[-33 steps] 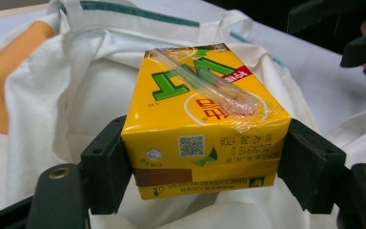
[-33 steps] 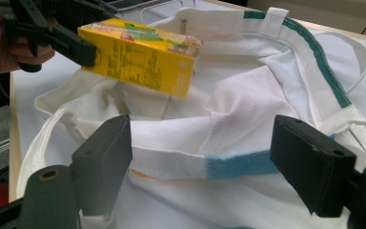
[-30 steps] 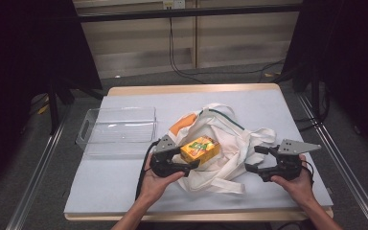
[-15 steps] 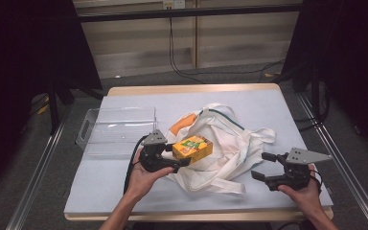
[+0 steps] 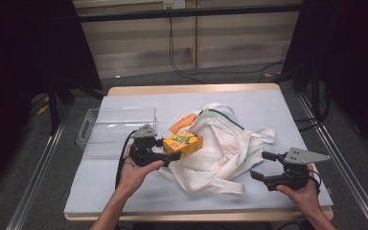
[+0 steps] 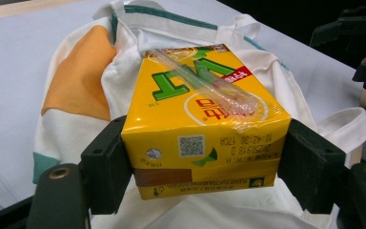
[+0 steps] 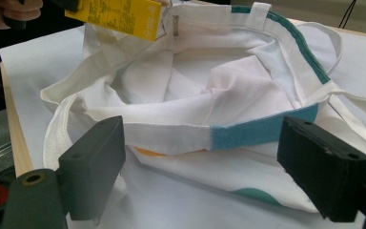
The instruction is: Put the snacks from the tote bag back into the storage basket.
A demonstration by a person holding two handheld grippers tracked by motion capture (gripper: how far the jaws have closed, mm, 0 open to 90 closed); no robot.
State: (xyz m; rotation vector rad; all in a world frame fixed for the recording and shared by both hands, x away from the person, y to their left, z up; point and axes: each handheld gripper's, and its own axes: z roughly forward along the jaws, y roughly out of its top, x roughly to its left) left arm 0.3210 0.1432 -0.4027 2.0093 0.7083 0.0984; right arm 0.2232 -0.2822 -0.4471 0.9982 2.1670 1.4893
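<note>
- The table (image 5: 124, 191), under a pale blue-grey cover, carries everything; a clear plastic bin (image 5: 117, 125) sits at its left, just far-left of the left hand.
- A white cloth bag (image 5: 223, 148) with a teal-trimmed rim and an orange patch sprawls mid-table, between the two grippers.
- The yellow juice carton (image 5: 183, 143) is at the bag's left edge, clamped between the pads of the left gripper (image 5: 165, 149).
- The right gripper (image 5: 263, 165) is near the table's right corner, just off the bag; its jaws have just been opening, and nothing is pressed between them.
- The left gripper view shows the carton's (image 6: 202, 138) wrapped straw (image 6: 205, 86) and printed code, too small to read from above.
- The right gripper view looks into the bag's (image 7: 219, 90) open mouth, with the rim lying between the wide-apart pads.
</note>
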